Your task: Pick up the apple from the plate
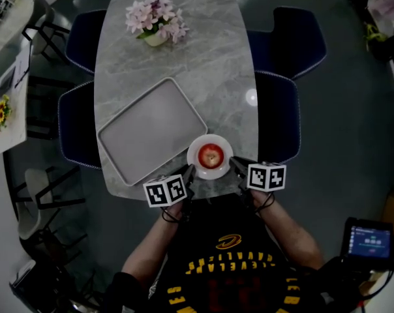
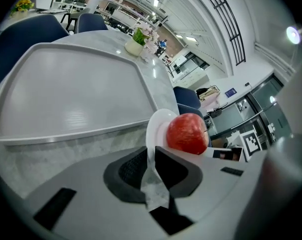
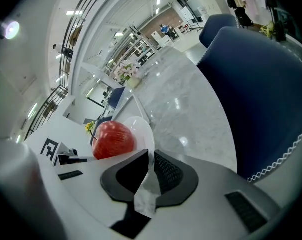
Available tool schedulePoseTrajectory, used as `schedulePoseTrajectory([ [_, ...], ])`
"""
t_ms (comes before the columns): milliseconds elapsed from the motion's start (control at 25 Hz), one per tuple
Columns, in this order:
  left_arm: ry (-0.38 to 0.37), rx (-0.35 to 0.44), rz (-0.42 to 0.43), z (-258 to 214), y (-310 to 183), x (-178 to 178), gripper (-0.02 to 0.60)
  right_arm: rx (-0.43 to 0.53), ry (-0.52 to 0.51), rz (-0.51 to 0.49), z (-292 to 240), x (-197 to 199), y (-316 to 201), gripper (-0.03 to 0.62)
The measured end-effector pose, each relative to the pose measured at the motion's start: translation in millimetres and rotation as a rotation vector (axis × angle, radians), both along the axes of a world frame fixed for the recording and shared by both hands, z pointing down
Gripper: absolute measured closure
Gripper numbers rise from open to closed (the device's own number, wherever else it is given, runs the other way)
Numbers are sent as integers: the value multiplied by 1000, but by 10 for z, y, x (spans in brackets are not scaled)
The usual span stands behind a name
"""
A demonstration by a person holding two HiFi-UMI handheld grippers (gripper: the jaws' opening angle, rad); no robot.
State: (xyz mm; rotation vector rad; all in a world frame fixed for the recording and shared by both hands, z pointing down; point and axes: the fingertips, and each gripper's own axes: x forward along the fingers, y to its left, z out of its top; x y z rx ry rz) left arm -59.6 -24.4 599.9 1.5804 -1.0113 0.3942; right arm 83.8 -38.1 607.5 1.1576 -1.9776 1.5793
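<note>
A red apple point(image 1: 211, 154) sits on a small white plate point(image 1: 194, 155) near the front edge of the grey marble table point(image 1: 203, 57). My left gripper point(image 1: 189, 173) meets the plate's left rim and my right gripper point(image 1: 236, 167) meets its right rim. In the left gripper view the apple point(image 2: 187, 133) lies just right of the jaws, and the plate point(image 2: 156, 126) runs edge-on into the narrow gap of the gripper point(image 2: 151, 156). From the right gripper view the apple point(image 3: 113, 139) lies left of the jaws, and the plate point(image 3: 141, 131) enters that gripper point(image 3: 152, 156) likewise.
A large grey tray point(image 1: 151, 129) lies left of the plate. A pot of pink flowers point(image 1: 156, 21) stands at the table's far end. Dark blue chairs point(image 1: 76, 129) point(image 1: 278, 116) flank the table. A small screen point(image 1: 370, 240) is at the lower right.
</note>
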Motion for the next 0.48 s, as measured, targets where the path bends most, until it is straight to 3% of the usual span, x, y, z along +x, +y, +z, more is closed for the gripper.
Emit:
schedulePoseTrajectory([
  [480,-12,-16,74,162,47,539,529,-18,11,61,162,547,126,548],
])
